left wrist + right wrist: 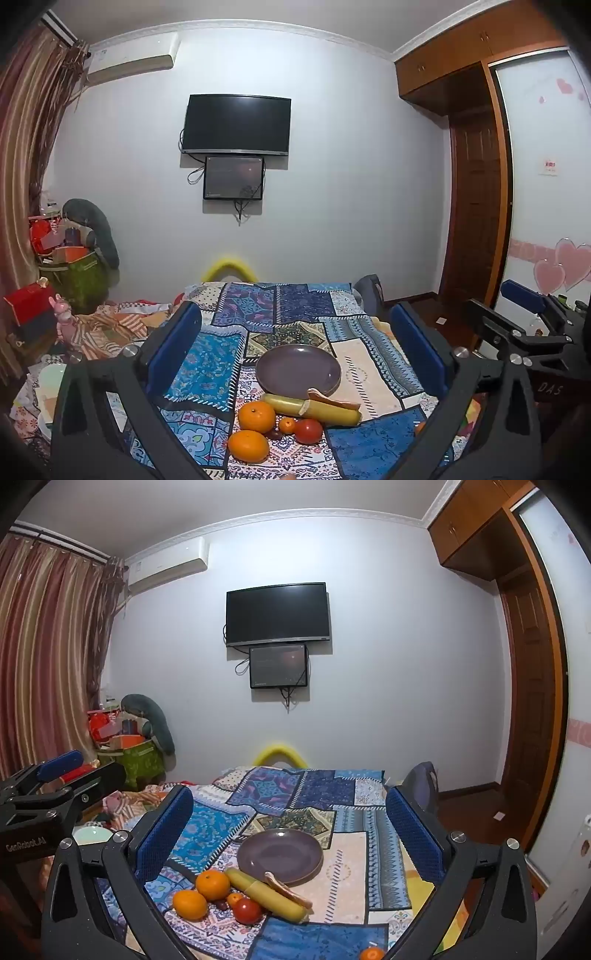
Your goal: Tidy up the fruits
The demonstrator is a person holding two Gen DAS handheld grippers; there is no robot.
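An empty purple plate (297,368) (279,855) sits on a patchwork cloth. Just in front of it lie two oranges (256,416) (248,445) (212,884) (190,904), a small orange (287,425) (234,900), a red tomato (308,431) (246,911), a dark small fruit (221,905) and a yellow sugarcane piece (314,408) (267,895) with a peel strip on it. Another small orange (371,953) lies at the near edge. My left gripper (295,350) and right gripper (291,834) hover above the cloth, both open and empty, short of the fruit.
The patchwork cloth (369,373) (351,867) covers a table. A cluttered bed with a pale bowl (92,835) lies to the left. A chair back (424,779) stands at the far right edge. A TV (236,125) hangs on the wall.
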